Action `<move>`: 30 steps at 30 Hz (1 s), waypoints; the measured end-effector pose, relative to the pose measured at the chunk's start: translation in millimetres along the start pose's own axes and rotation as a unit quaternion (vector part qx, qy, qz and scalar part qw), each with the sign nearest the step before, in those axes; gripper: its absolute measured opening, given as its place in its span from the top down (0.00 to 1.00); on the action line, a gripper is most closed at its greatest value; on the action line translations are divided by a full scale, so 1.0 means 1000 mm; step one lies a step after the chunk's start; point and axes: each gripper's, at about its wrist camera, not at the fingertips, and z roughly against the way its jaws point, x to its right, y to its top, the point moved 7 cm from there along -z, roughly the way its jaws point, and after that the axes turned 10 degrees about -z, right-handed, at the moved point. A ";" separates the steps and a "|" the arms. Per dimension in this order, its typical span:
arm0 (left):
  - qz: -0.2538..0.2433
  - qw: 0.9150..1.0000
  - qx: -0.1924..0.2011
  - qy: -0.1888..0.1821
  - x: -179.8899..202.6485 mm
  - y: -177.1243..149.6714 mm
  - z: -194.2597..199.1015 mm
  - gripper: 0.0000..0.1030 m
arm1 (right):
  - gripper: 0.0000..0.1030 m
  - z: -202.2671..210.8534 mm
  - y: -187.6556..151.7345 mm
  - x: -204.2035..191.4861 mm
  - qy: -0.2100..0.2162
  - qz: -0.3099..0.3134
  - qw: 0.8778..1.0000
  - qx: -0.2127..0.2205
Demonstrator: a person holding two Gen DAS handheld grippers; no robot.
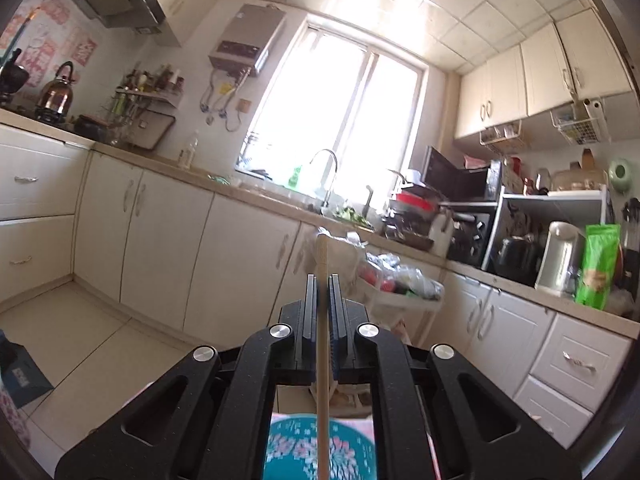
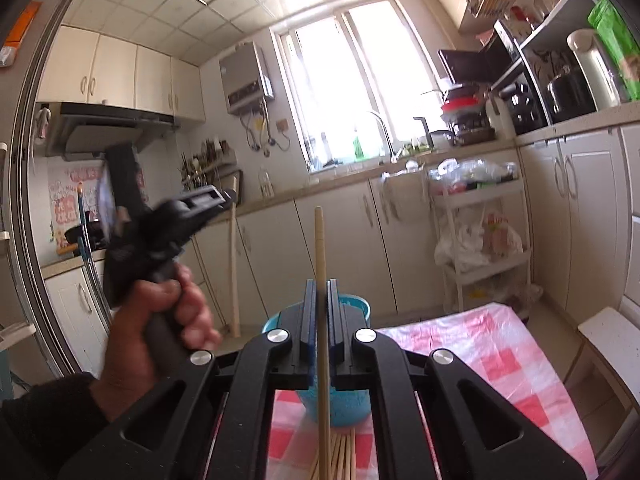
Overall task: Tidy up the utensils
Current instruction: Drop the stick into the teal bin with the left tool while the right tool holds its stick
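Observation:
My left gripper is shut on a wooden chopstick that runs up between its fingers, held high over a teal flowered bowl. My right gripper is shut on another wooden chopstick, upright between its fingers. Below it a teal cup stands on a pink checked tablecloth, with a bundle of loose chopsticks lying in front of the cup. The left gripper also shows, blurred, in the right wrist view, held by a hand at the left with its chopstick hanging down.
Cream kitchen cabinets and a counter with a sink line the far wall under a bright window. A white trolley with bags stands by the cabinets. A white stool is at the right of the table.

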 end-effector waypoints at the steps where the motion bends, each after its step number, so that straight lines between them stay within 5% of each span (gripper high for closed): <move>1: 0.002 1.000 0.006 0.005 0.000 0.000 -0.008 0.95 | 0.95 0.002 0.004 -0.001 0.002 0.000 1.000 0.008; 8: -0.021 0.999 -0.035 0.024 0.001 -0.039 -0.042 0.95 | 0.95 0.010 0.025 0.007 0.018 -0.030 0.999 0.034; 16: -0.060 0.994 -0.091 0.012 0.006 -0.097 -0.028 0.95 | 0.95 0.003 0.019 0.027 0.023 -0.085 0.996 -0.010; 18: -0.066 0.993 -0.101 0.004 0.006 -0.102 -0.024 0.95 | 0.95 -0.004 0.008 0.029 0.006 -0.072 0.997 -0.042; 21: -0.086 0.989 -0.117 -0.009 0.009 -0.107 -0.019 0.95 | 0.95 -0.026 -0.039 0.040 -0.044 -0.033 0.986 -0.158; 26: -0.096 0.983 -0.155 -0.025 0.007 -0.117 -0.015 0.95 | 0.94 -0.038 -0.132 0.072 -0.110 0.032 0.944 -0.308; 30: -0.091 0.980 -0.172 -0.026 -0.003 -0.119 -0.008 0.92 | 0.95 -0.037 -0.173 0.085 -0.138 0.073 0.919 -0.361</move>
